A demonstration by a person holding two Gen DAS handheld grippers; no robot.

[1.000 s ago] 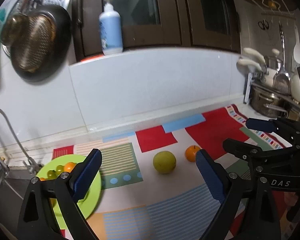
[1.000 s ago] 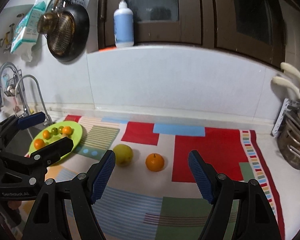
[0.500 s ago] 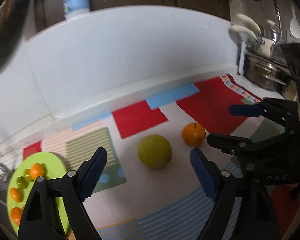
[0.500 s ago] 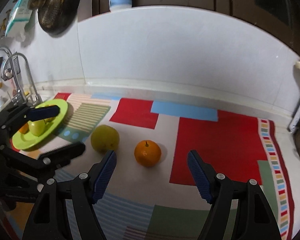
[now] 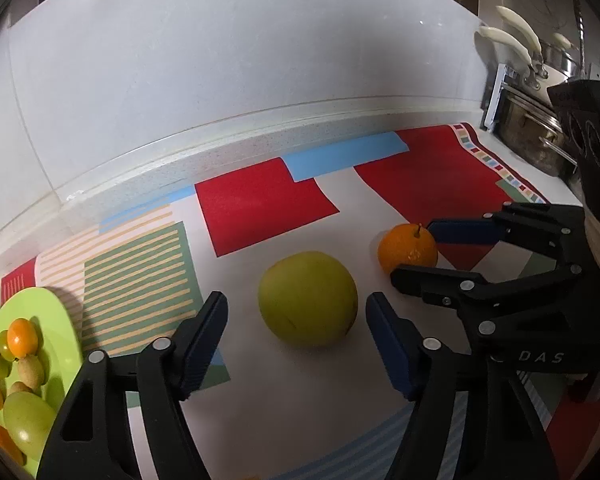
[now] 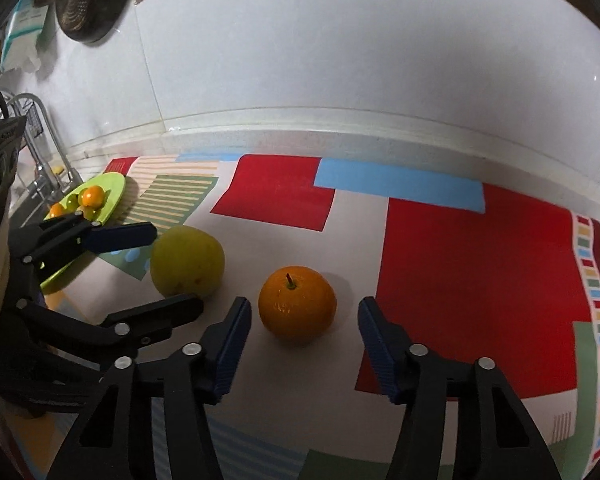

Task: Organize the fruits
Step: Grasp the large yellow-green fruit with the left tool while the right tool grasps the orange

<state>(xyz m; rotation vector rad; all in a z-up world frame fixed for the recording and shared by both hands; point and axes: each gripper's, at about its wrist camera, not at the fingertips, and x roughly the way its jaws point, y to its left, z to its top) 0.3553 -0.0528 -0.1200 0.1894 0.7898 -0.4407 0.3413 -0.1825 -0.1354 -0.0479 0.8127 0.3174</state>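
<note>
A yellow-green apple and an orange lie side by side on a patterned mat. My left gripper is open, its fingers on either side of the apple and just short of it. My right gripper is open, its fingers on either side of the orange without touching it. In the right wrist view the apple lies left of the orange, with the left gripper around it. A lime-green plate at the left holds several small orange and green fruits; it also shows in the right wrist view.
A white tiled wall runs along the back of the counter. Steel pots stand at the far right. A tap and sink are at the far left beyond the plate. The mat extends right of the orange.
Both grippers have moved forward and down toward the mat. The left one has closed in on the apple, the right one on the orange. Both stay open.
</note>
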